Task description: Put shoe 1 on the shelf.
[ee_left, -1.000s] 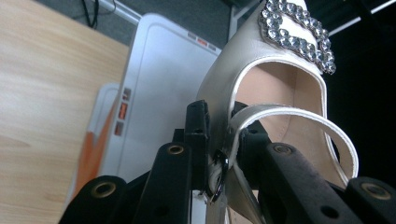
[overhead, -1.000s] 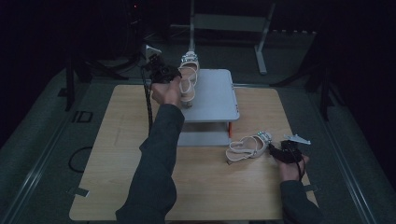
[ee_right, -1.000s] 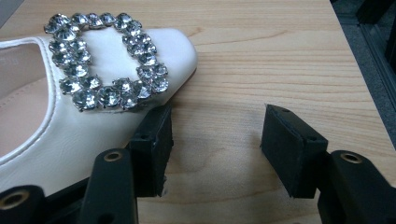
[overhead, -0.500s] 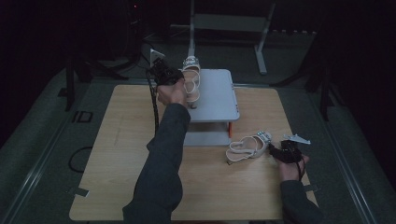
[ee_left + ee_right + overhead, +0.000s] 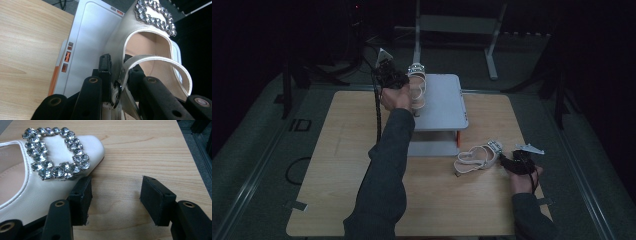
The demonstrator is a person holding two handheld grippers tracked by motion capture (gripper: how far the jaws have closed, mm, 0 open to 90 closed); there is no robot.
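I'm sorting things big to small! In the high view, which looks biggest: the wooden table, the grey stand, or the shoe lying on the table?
1. Wooden table, biggest by far.
2. Grey stand, which sits on the table.
3. Shoe on the table, smallest. It lies nearer the camera than the stand and looks smaller anyway, so the order is safe.

There were two white shoes. One shoe sat on top of the stand, and the other shoe lay on the table. Each shoe had one sparkly buckle, so there were two buckles: one on the first shoe and one on the second.

There was one grey stand, and it had two flat levels. There was one wooden table.

There were two grippers, the left gripper and the right gripper. Each one had two black jaws. Two arms in dark sleeves came in from the bottom.
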